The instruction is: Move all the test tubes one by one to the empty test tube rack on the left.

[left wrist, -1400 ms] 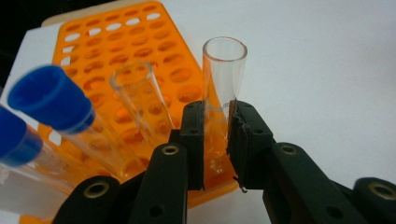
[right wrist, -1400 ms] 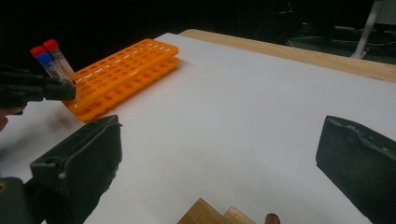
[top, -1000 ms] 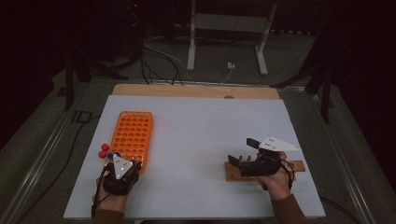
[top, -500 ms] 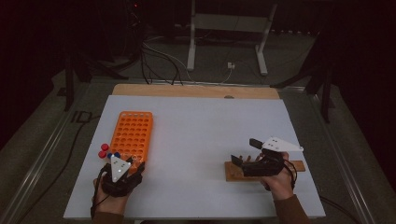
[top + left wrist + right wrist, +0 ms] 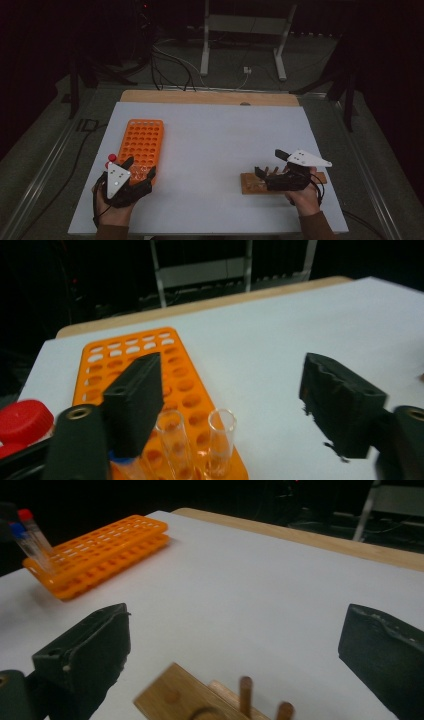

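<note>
hovering at the near end of the orange rack (image 5: 141, 146), your left hand-held gripper (image 5: 137, 171) has just been opening, jaws apart above two clear uncapped tubes (image 5: 197, 440) standing in the rack at the surface's 8 o'clock. your right hand-held gripper (image 5: 267, 162) gapes wide over the wooden peg block (image 5: 252, 184) at 4 o'clock.

Red cap (image 5: 22, 422): cut off by the left edge of the left gripper view; what it sits on hidden behind the left tool (image 5: 235, 412).
Blue cap (image 5: 120, 457): mostly hidden under the near jaw.
Clear tubes (image 5: 172, 440): bases cut off at the bottom edge.
Wooden block (image 5: 200, 700): blurred, cut off at the bottom of the right gripper view; peg count unclear.
Rack contents (image 5: 136, 172): too small to tell in the high view.
</note>
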`<state>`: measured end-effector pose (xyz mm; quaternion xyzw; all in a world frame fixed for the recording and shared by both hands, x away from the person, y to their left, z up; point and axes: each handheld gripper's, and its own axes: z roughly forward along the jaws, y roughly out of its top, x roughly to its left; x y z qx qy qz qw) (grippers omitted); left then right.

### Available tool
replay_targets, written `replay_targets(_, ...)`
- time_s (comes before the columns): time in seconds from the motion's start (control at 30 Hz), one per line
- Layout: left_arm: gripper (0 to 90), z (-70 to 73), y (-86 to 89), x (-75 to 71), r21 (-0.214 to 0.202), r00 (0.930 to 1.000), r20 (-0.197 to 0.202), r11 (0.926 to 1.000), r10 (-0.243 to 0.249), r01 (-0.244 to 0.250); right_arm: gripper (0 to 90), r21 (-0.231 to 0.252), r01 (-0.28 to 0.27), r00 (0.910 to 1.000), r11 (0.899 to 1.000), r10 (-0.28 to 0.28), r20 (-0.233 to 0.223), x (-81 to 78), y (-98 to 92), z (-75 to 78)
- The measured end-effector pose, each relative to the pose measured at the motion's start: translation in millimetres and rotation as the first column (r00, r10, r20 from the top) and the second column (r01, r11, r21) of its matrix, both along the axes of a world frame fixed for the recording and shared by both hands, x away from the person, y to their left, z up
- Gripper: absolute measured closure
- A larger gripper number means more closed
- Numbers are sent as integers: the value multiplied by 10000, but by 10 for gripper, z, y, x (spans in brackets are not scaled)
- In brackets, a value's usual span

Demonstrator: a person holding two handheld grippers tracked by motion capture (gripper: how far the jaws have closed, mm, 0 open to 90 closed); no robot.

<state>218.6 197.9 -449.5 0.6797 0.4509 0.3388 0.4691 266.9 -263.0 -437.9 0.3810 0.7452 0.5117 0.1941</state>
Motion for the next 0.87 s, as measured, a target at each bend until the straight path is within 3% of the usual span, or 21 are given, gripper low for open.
replay_targets(0.43,23,26,206,-14,-840,9999,-15,9964,123,-124,5,544,827,9938,9951,-864,702,-134,-342,-90)
replay_targets(0.63,5,33,230,-15,-943,10000,6,9955,-6,7,4,515,1175,9881,9917,-1219,934,-194,-422,-110)
replay_targets(0.87,4,19,210,-12,-934,9998,-3,9955,-185,184,0,578,1391,9855,9886,-1439,899,-179,-479,-135)
